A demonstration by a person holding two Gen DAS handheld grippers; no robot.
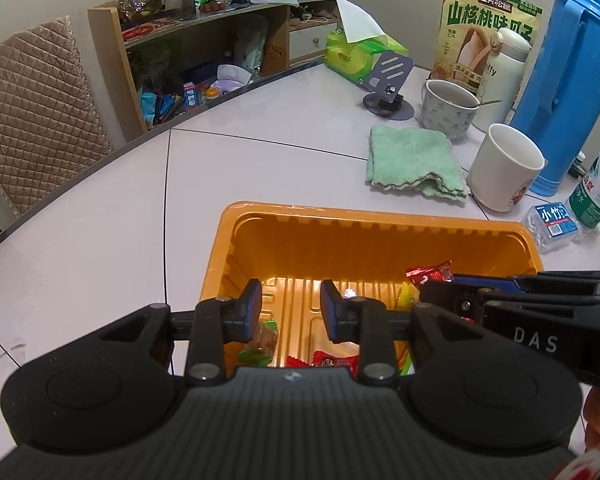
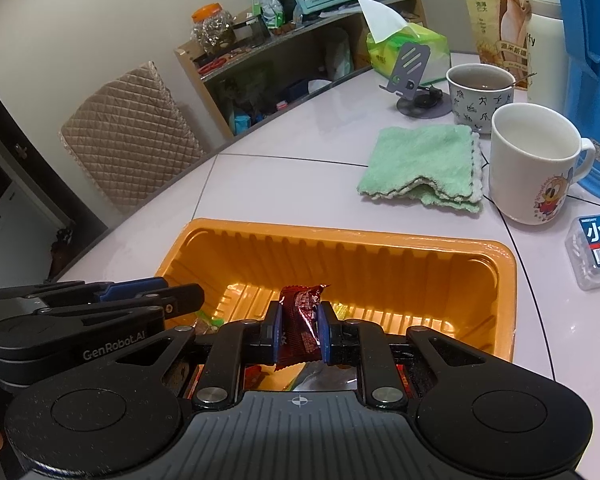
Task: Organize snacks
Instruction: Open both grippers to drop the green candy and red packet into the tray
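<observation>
— Orange plastic, that tray (image 2: 496, 264); where does it sit?

— On the pale table (image 1: 100, 220), with its ribbed walls standing high all round. Bare tabletop runs off to its left as far as the curved table edge. On the right a small clear box (image 1: 553, 226) lies just beside the rim.

— And behind it?

— A folded green cloth (image 2: 424, 160) lies a little beyond the far wall, with open surface between them. Past the cloth stand two mugs: a white mug (image 2: 534, 164) and a patterned mug (image 2: 480, 94) with a spoon in it.

— What are the tools doing?

— The right gripper (image 2: 299, 320) is clenched on one dark red snack packet (image 2: 302, 312), held upright over the tray's middle. The left gripper (image 1: 290, 306) stands released, nothing between its blue pads, and it hangs over the tray's left half.

— Any snacks inside?

— Several wrapped ones on the tray floor. Under the left gripper a green-wrapped snack (image 1: 262, 342) and a red-wrapped snack (image 1: 336, 360) show; the rest are partly hidden, so the full count cannot be told.
</observation>
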